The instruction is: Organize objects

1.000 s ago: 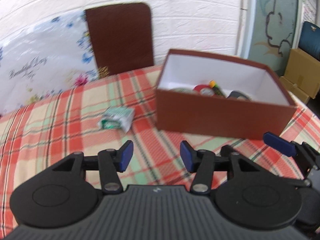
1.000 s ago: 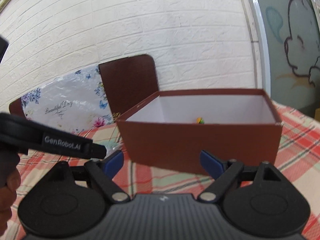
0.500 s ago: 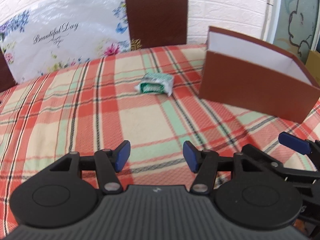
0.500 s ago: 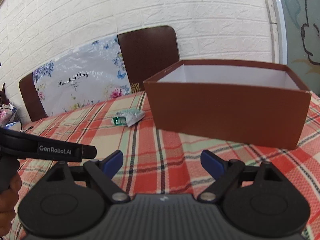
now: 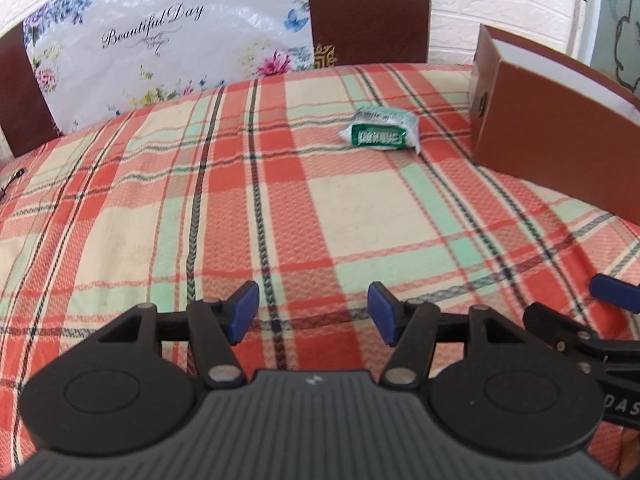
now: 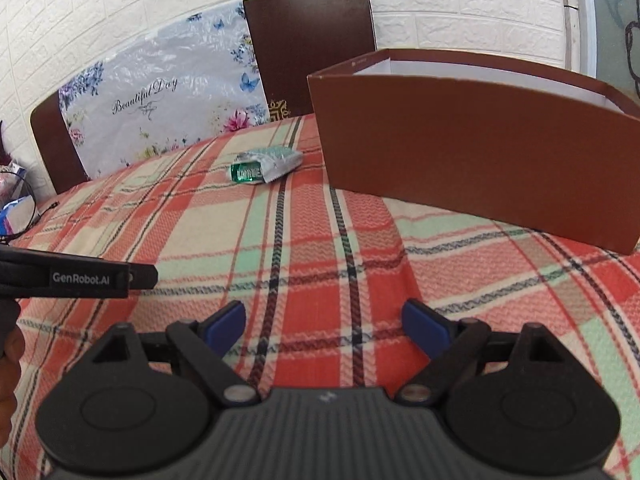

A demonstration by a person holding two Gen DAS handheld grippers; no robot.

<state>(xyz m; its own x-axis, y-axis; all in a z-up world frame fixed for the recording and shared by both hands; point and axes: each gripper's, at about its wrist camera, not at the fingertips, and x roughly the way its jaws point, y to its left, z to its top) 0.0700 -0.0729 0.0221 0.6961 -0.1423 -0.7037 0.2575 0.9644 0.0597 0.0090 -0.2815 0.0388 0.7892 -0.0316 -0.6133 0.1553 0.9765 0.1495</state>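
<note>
A green and white packet (image 5: 380, 134) lies on the plaid tablecloth, just left of a brown box (image 5: 556, 136) with a white inside. The packet (image 6: 262, 166) and the box (image 6: 476, 164) also show in the right wrist view. My left gripper (image 5: 314, 312) is open and empty, low over the cloth, well short of the packet. My right gripper (image 6: 324, 326) is open and empty, close beside the left one. The box's contents are hidden by its wall.
The plaid tablecloth (image 5: 240, 200) covers the table. A brown chair back (image 5: 368, 12) and a floral plastic sheet (image 5: 160, 48) stand behind the far edge, before a white brick wall (image 6: 120, 12). The right gripper's body (image 5: 580, 340) shows at lower right of the left view.
Both grippers have pulled back and swung left from the box. The packet now sits nearer the centre of both views and the box's inside is out of sight. Both jaws stay open.
</note>
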